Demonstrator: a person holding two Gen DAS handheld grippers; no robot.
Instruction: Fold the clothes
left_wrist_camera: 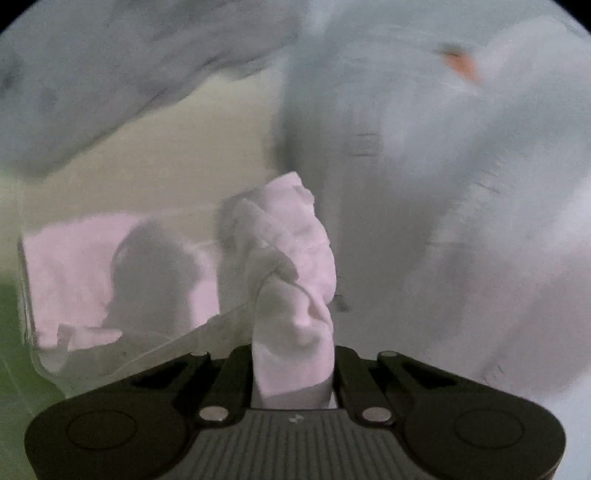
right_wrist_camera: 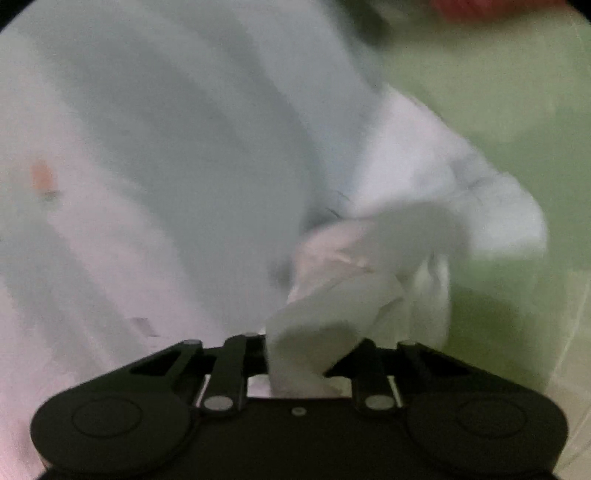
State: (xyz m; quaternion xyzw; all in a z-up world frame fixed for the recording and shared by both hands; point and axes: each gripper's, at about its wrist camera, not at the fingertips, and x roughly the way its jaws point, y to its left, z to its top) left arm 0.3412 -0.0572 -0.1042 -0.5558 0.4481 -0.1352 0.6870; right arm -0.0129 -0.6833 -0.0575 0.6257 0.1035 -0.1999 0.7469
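Observation:
A pale white garment (left_wrist_camera: 424,166) with a small orange mark (left_wrist_camera: 460,64) fills the right of the left wrist view, blurred by motion. A bunched fold of it (left_wrist_camera: 295,266) stands up between the fingers of my left gripper (left_wrist_camera: 291,332), which is shut on it; the cloth hides the fingertips. In the right wrist view the same garment (right_wrist_camera: 166,147) spreads across the left and middle, and its orange mark (right_wrist_camera: 42,177) shows at the far left. My right gripper (right_wrist_camera: 310,332) is shut on a crumpled edge of the cloth (right_wrist_camera: 351,288).
A light green surface (right_wrist_camera: 498,92) lies under the garment on the right. A clear plastic edge (left_wrist_camera: 26,295) and a pale pinkish patch (left_wrist_camera: 66,266) show at the lower left. A grey cloth (left_wrist_camera: 92,74) hangs blurred at the upper left. Something red (right_wrist_camera: 498,7) sits at the top.

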